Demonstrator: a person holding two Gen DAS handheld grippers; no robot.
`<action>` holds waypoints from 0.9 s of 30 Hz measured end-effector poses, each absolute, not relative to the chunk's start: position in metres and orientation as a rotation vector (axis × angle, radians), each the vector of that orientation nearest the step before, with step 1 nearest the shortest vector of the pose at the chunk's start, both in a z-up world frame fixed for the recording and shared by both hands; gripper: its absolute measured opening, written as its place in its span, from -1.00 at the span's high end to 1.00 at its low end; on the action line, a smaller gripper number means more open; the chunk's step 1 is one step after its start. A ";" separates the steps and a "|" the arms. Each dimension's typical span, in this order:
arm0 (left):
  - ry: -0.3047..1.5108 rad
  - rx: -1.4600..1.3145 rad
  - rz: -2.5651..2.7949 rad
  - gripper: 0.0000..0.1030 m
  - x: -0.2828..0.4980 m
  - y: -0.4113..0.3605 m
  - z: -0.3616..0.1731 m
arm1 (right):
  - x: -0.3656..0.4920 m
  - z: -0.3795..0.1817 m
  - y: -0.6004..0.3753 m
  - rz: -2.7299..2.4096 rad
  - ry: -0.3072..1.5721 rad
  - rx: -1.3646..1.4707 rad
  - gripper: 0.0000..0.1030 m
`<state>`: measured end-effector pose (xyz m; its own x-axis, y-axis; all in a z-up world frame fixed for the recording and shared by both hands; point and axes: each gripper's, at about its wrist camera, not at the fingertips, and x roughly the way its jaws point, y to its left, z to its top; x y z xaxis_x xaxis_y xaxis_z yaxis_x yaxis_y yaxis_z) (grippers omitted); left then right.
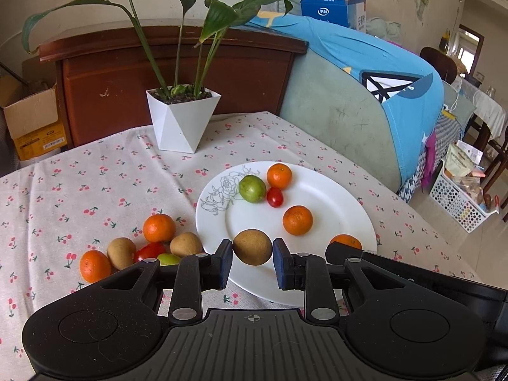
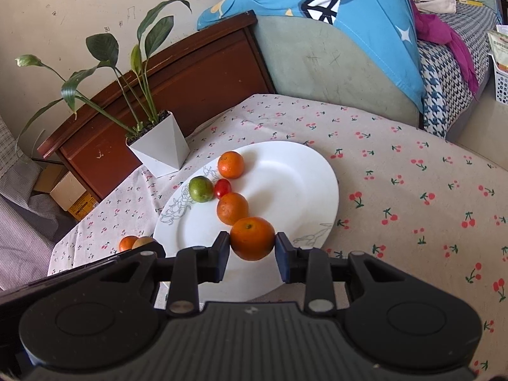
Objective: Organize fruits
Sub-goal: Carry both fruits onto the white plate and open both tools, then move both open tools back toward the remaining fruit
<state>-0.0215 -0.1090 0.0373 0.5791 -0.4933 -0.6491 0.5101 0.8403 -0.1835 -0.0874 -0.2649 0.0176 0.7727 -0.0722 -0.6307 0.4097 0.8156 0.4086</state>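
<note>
Brown and rough-skinned, a round kiwi (image 1: 252, 247) sits clamped between the pads of the left gripper (image 1: 252, 262), hanging over the near rim of the white plate (image 1: 330, 190). The right gripper (image 2: 252, 258) is closed on a glossy orange mandarin (image 2: 252, 238), also above the plate's near edge. On the plate lie two more mandarins, a green lime (image 1: 252, 188) and a red cherry tomato (image 1: 274, 197), the tomato touching the lime. On the cherry-print tablecloth (image 1: 95, 184), left of the plate, the remaining fruit (image 1: 139, 250) sits bunched together: mandarins, kiwis, something red, something green.
</note>
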 end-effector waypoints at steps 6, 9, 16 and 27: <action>0.749 0.019 -0.598 0.47 -0.021 -0.112 0.038 | -0.089 0.019 -0.268 -0.286 0.623 0.587 0.34; 0.746 0.019 -0.589 0.29 -0.020 -0.112 0.039 | -0.090 0.020 -0.268 -0.282 0.612 0.591 0.34; 0.737 0.021 -0.550 0.10 -0.018 -0.106 0.044 | -0.087 0.020 -0.264 -0.245 0.620 0.599 0.31; 0.725 0.008 -0.442 0.06 -0.009 -0.073 0.063 | -0.084 0.023 -0.247 -0.163 0.618 0.562 0.11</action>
<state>-0.0092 -0.0732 0.0626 0.6607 -0.3879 -0.6427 0.3930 0.9082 -0.1441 -0.0839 -0.2470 0.0234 0.8077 0.0200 -0.5893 0.3071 0.8389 0.4494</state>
